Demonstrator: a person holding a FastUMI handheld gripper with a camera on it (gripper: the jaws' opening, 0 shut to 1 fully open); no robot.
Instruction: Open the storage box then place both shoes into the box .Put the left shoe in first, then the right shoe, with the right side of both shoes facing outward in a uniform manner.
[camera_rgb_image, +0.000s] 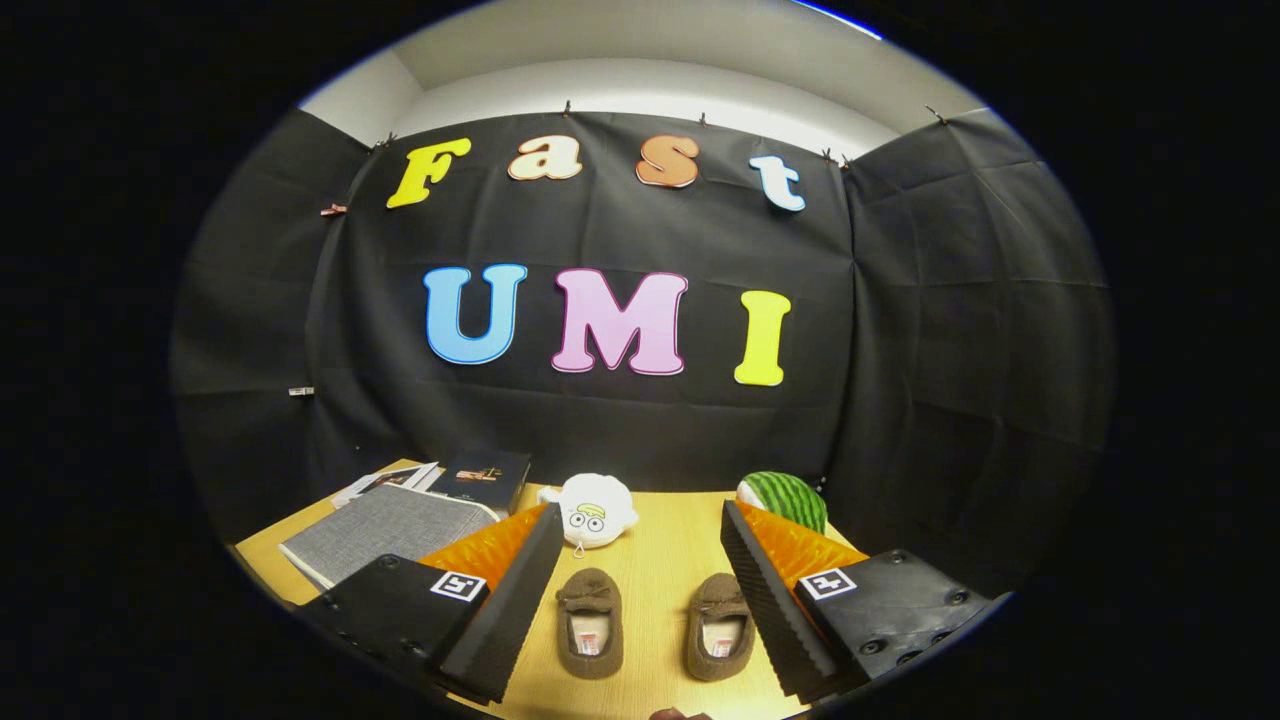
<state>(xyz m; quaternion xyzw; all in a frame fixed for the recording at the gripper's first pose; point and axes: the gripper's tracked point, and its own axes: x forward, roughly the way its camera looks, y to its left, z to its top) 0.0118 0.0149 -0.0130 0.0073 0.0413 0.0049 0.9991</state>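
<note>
Two small brown slip-on shoes stand side by side on the wooden table (655, 560), toes pointing away from me: the left shoe (589, 621) and the right shoe (720, 625). Both lie between my fingers, the left finger (515, 605) and the right finger (770, 610) spread wide to either side without touching them. My gripper (650, 545) is open and holds nothing. A grey fabric storage box (385, 530) lies flat with its lid closed, beyond the left finger.
A white plush toy (596, 510) sits just beyond the shoes. A watermelon-patterned ball (785, 498) rests beyond the right finger. A dark book (485, 478) and some papers (385, 480) lie behind the grey box, near the black cloth wall.
</note>
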